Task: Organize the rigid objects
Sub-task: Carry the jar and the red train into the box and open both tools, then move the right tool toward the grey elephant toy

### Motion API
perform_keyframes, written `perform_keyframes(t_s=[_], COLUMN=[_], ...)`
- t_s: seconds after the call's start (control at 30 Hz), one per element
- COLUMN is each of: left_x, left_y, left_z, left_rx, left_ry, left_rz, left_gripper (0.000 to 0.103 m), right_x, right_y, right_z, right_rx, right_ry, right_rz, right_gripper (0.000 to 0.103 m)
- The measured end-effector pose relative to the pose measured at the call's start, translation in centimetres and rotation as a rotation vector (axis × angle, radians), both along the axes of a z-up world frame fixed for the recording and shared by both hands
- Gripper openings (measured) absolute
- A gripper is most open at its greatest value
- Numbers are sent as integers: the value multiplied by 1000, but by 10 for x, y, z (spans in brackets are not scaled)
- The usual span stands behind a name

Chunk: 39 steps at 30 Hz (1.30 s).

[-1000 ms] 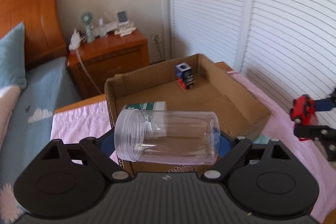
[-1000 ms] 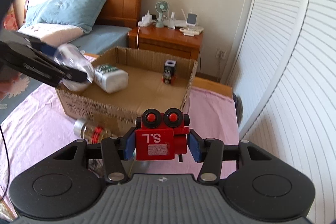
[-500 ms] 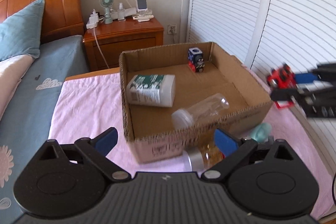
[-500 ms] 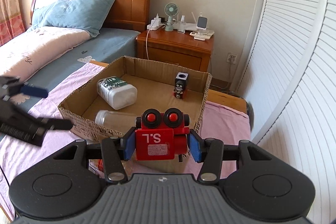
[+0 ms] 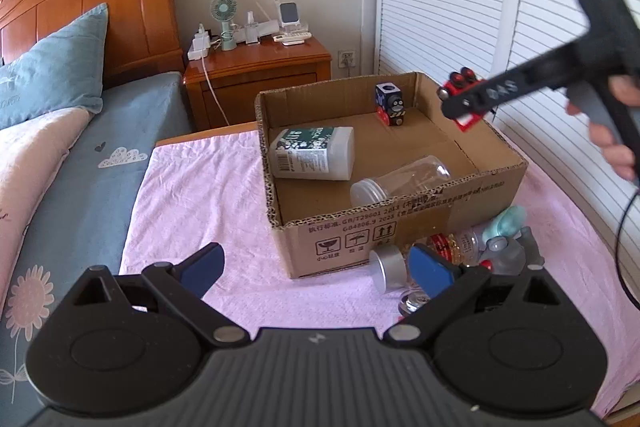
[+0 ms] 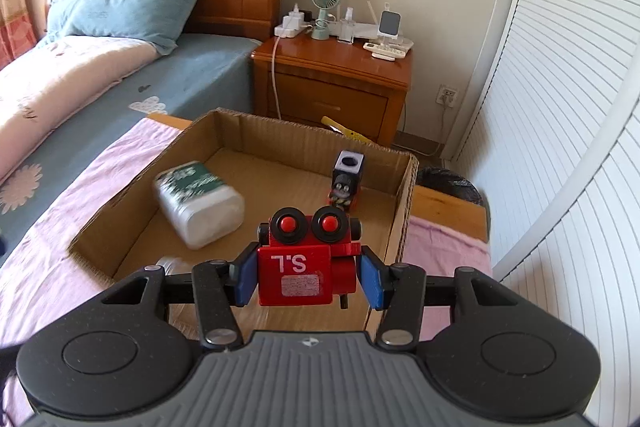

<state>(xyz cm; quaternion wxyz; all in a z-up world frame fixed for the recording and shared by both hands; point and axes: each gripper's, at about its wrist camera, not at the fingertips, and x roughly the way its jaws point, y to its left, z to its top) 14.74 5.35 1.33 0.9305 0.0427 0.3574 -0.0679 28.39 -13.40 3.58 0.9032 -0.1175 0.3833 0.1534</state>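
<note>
- Right gripper [image 6: 306, 281]: jaws closed on the red toy robot [image 6: 298, 267], one blue pad on each flank of its body; the toy is upright, lettered face toward the camera.
- Left gripper [image 5: 316, 267]: jaws wide apart and holding nothing. They have just been opening, and no item lies between the pads.
- Landmark: cardboard box [image 5: 400, 227], standing on the pink-covered table [image 5: 192, 195].
- The red toy robot hangs in the air above the box's right-hand wall, clear of the floor of the box.
- Inside the box: a white green-labelled bottle [image 5: 314, 153] on its side at the left, a clear plastic jar [image 5: 400, 179] on its side against the near wall, and a small toy train [image 5: 391, 105] at the far corner.
- Outside the box, against its near wall: a metal-capped jar [image 5: 400, 265] and a teal item, not identifiable.
- Step in hand, as judged: carrying the toy robot in for deposit.
- Next move calls for lowering it onto bare cardboard between the train and the jar, then releasing.
- The left gripper appears free to take the metal-capped jar.
</note>
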Motion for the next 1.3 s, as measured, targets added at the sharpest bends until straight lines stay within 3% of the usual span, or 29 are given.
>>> perform_keyframes(t_s=[0.1, 0.17, 0.33, 0.8, 1.03, 1.3], left_x=[0, 0, -1, -21, -34, -38], left_y=[4, 6, 7, -4, -3, -15], left_z=[-1, -3, -6, 1, 1, -18], left_rx=[-10, -15, -23, -8, 9, 34], left_ry=[0, 5, 23, 7, 8, 71], left_rz=[11, 19, 15, 1, -1, -50], left_gripper=[98, 98, 98, 98, 99, 99], right_x=[19, 25, 12, -47, -83, -121], right_y=[4, 3, 0, -16, -26, -34], right_z=[-2, -3, 2, 5, -12, -37], right_rx=[8, 23, 39, 61, 62, 55], right_ry=[6, 3, -5, 23, 42, 67], right_rz=[-38, -57, -75, -78, -110, -122], right_gripper=[64, 91, 101, 103, 103, 103])
